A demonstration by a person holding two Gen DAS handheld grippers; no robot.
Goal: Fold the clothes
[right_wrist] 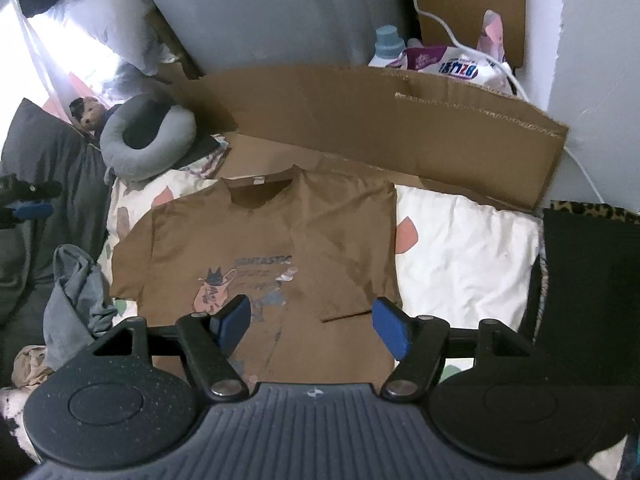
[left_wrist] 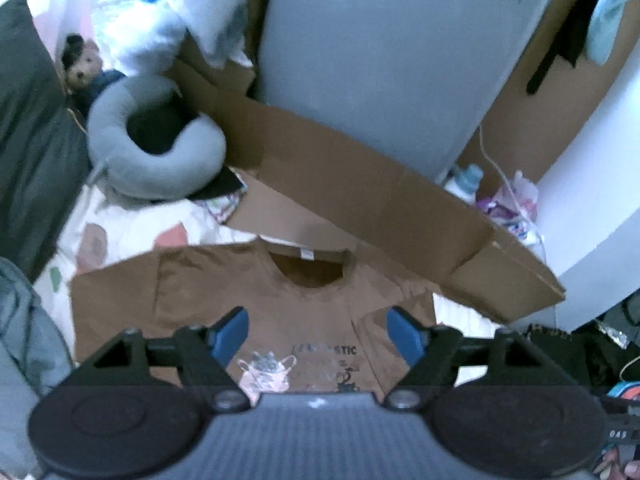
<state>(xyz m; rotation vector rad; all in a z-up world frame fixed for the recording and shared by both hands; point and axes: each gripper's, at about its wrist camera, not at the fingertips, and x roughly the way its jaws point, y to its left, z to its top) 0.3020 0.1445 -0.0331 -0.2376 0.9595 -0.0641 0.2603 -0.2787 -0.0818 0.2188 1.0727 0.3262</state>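
A brown T-shirt (right_wrist: 256, 248) with a "FANTASTIC" cartoon print lies flat on a white patterned bedsheet (right_wrist: 460, 248), collar away from me. Its right side is folded over the middle, its left sleeve spread out. It also shows in the left wrist view (left_wrist: 224, 300). My right gripper (right_wrist: 312, 324) is open and empty, hovering above the shirt's lower half. My left gripper (left_wrist: 318, 334) is open and empty, above the shirt's chest print. Part of the left gripper shows at the far left of the right wrist view (right_wrist: 28, 208).
A flattened cardboard box (right_wrist: 380, 128) lies just beyond the shirt's collar. A grey neck pillow (right_wrist: 148, 140) and a stuffed toy (right_wrist: 90, 116) sit at the back left. Crumpled grey clothing (right_wrist: 76, 296) lies left of the shirt, a dark cloth (right_wrist: 592, 288) to the right.
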